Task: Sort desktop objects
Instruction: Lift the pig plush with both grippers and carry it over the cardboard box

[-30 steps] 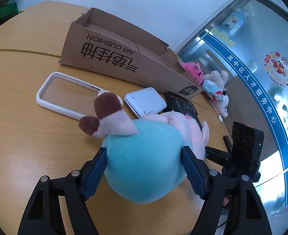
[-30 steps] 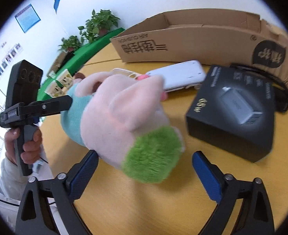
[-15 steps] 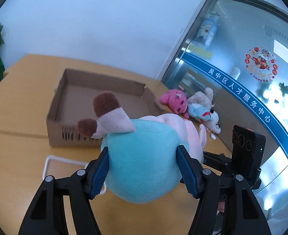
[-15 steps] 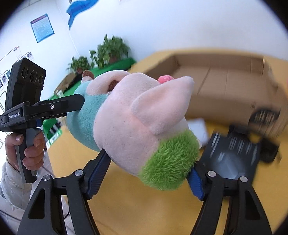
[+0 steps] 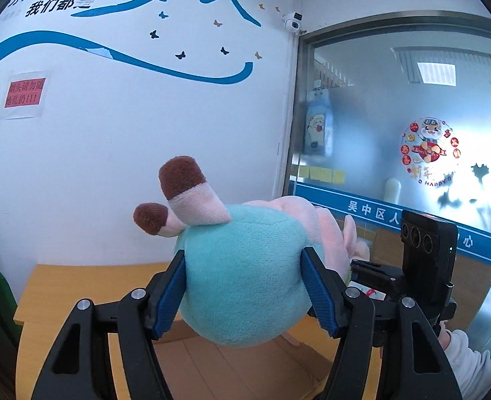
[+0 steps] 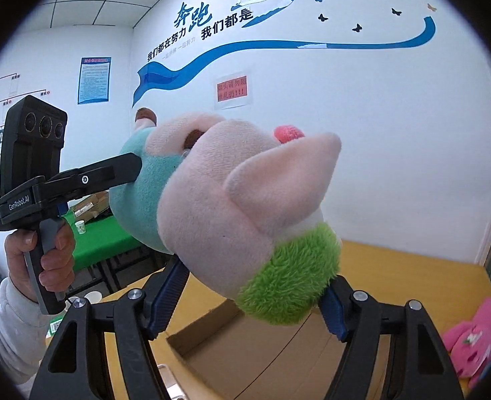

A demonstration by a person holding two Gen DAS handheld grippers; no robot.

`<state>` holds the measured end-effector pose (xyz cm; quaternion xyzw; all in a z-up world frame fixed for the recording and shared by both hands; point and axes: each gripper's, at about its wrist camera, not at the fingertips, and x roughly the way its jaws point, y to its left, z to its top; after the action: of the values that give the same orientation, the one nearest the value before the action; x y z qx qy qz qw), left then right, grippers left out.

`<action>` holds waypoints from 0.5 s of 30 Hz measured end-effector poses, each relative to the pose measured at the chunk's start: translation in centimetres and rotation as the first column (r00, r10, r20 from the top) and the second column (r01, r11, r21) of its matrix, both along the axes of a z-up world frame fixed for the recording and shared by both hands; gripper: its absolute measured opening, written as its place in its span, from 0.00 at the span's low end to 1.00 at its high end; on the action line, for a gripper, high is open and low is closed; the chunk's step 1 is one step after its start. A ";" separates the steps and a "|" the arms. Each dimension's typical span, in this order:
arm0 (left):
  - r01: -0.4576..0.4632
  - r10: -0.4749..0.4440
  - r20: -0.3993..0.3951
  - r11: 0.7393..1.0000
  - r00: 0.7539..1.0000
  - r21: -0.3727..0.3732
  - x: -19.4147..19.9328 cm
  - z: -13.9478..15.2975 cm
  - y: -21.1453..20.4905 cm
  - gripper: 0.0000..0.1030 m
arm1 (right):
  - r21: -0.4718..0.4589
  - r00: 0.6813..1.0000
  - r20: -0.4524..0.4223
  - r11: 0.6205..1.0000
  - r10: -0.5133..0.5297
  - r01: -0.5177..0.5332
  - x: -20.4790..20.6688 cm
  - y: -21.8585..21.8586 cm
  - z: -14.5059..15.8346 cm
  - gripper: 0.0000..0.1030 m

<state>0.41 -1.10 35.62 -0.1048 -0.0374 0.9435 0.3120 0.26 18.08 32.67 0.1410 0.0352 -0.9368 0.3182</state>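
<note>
A plush toy with a teal body [image 5: 242,283], pink head [image 6: 232,206] and green fuzzy tuft is held in the air by both grippers. My left gripper [image 5: 245,290] is shut on its teal end. My right gripper [image 6: 252,296] is shut on its pink and green end. The open cardboard box [image 6: 279,360] lies on the table right below the toy; it also shows in the left wrist view [image 5: 245,366]. The left gripper shows from the side in the right wrist view [image 6: 88,180].
A wooden table [image 6: 412,273] runs under the box up to a white wall. A pink plush [image 6: 475,333] lies on the table at the right. A glass partition [image 5: 412,133] stands at the right.
Both grippers have lifted the plush toy from the table and carried it up and forward over the cardboard box. The right gripper has closed on the toy's head end.
</note>
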 end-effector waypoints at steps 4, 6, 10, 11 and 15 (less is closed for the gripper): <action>-0.020 0.019 0.070 1.000 0.997 0.015 -6.5 -0.2 -0.5 0.63 | 0.012 0.999 0.043 1.000 0.003 -0.004 -7.1 -1.4 -0.3 0.70; -0.036 0.034 0.132 0.999 0.991 0.015 -10.0 -1.8 -0.5 0.63 | 0.008 0.995 0.097 1.000 0.004 -0.005 -10.6 -1.8 -2.0 0.70; -0.070 0.064 0.281 0.997 0.958 0.013 -16.2 -7.7 -1.1 0.62 | 0.019 0.976 0.218 1.000 0.002 -0.007 -17.3 -3.6 -7.8 0.70; -0.080 0.072 0.321 0.997 0.944 0.013 -17.6 -9.3 -1.3 0.62 | 0.014 0.967 0.256 1.000 0.004 -0.008 -19.0 -3.9 -9.7 0.70; -0.112 0.111 0.494 0.993 0.863 -0.026 -23.0 -17.8 -2.5 0.62 | 0.010 0.909 0.416 1.000 0.007 -0.012 -24.6 -5.3 -18.9 0.70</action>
<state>-22.62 -3.61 17.77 -0.3397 -0.1234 0.9017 0.2372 -24.33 12.81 13.79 0.3390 -0.0272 -0.8836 0.3219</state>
